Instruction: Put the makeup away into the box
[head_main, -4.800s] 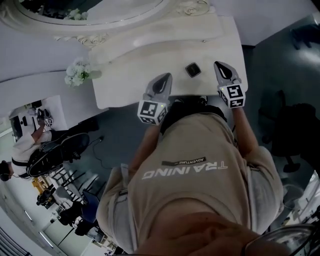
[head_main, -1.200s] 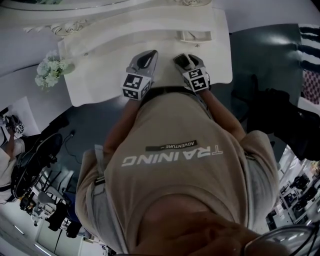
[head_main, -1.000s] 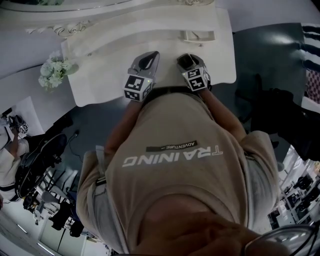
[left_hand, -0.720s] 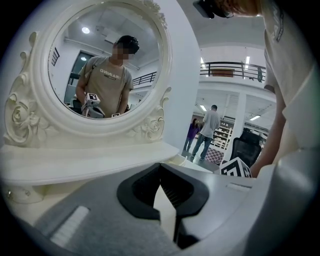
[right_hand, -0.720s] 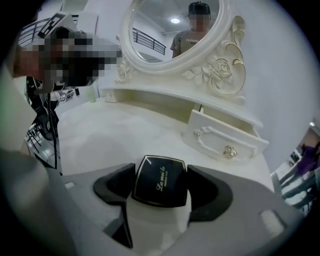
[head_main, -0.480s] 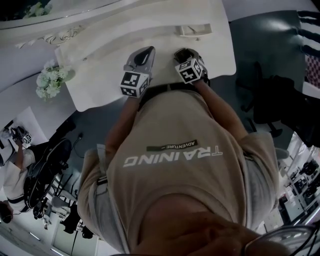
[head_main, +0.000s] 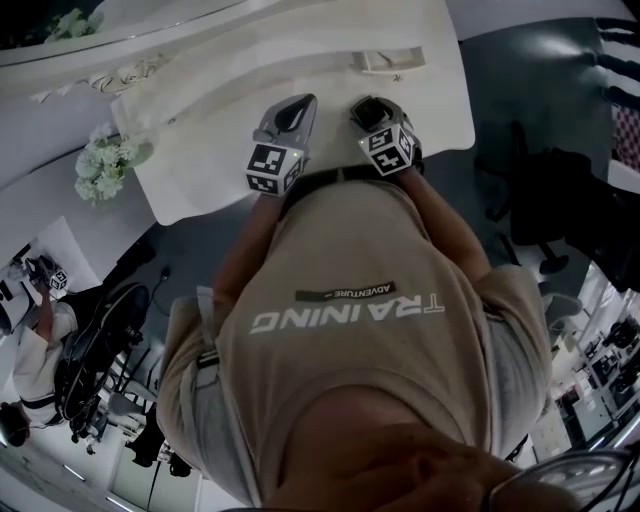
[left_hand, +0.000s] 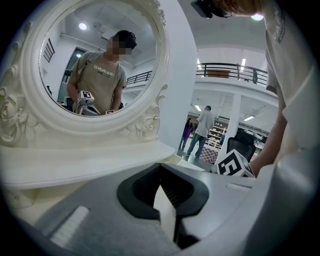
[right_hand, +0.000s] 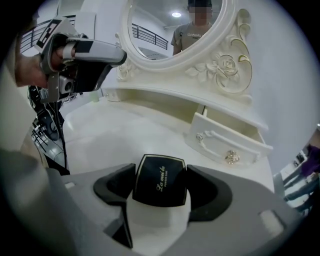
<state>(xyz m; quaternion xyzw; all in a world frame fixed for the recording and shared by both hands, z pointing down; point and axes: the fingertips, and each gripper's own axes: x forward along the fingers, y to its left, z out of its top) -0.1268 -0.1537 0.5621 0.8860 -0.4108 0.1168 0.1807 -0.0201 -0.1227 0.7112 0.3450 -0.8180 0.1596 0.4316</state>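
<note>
Overhead, both grippers hang above the white dressing table (head_main: 200, 160), the right gripper (head_main: 366, 108) just short of the open drawer (head_main: 388, 62), the left gripper (head_main: 298, 103) farther to its left. From the left gripper's view, its jaws are pressed together and empty below the mirror (left_hand: 95, 60). From the right gripper's view, the jaws pinch a black compact (right_hand: 160, 186) near the drawer front.

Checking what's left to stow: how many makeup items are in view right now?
1. A black compact is clamped in the right gripper, above the dressing table, short of the open drawer. No other shows on the tabletop, but the drawer's inside is hidden.
</note>
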